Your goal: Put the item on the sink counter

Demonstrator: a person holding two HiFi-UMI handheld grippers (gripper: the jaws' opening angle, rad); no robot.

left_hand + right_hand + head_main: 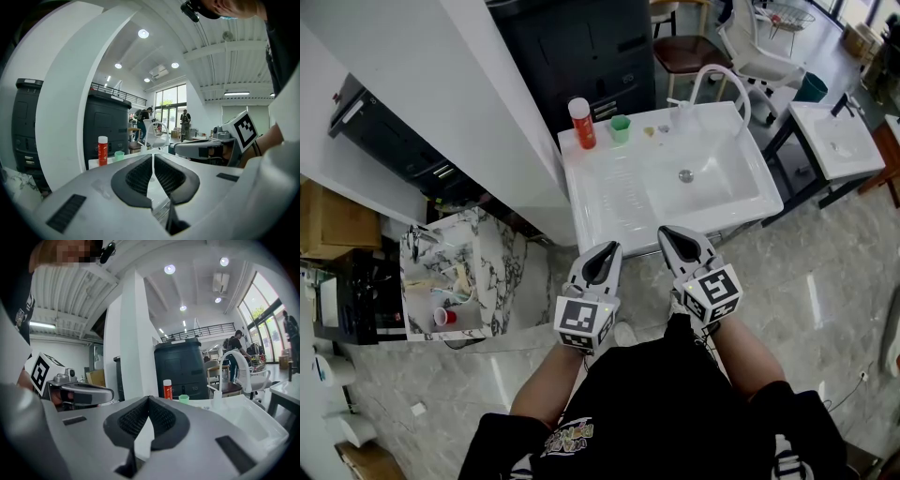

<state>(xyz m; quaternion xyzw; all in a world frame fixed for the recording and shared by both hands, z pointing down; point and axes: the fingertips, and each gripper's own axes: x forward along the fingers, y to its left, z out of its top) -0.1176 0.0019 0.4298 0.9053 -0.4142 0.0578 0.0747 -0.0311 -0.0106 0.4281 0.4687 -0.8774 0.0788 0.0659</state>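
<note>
The white sink counter (600,183) lies just ahead of me, with a basin (712,187) and a curved faucet (719,77). A red bottle with a white cap (581,123) and a small green cup (621,128) stand at its back left corner; the left gripper view shows the bottle (102,150) and the cup (119,155) too. My left gripper (607,247) and right gripper (667,232) hover side by side before the counter's front edge. Both are shut with nothing between their jaws.
A white wall or pillar (478,103) rises left of the sink, with a dark cabinet (581,47) behind the counter. A small marble table (487,253) at my left carries a red cup (443,317) and clutter. A second sink (834,136) and chairs stand to the right.
</note>
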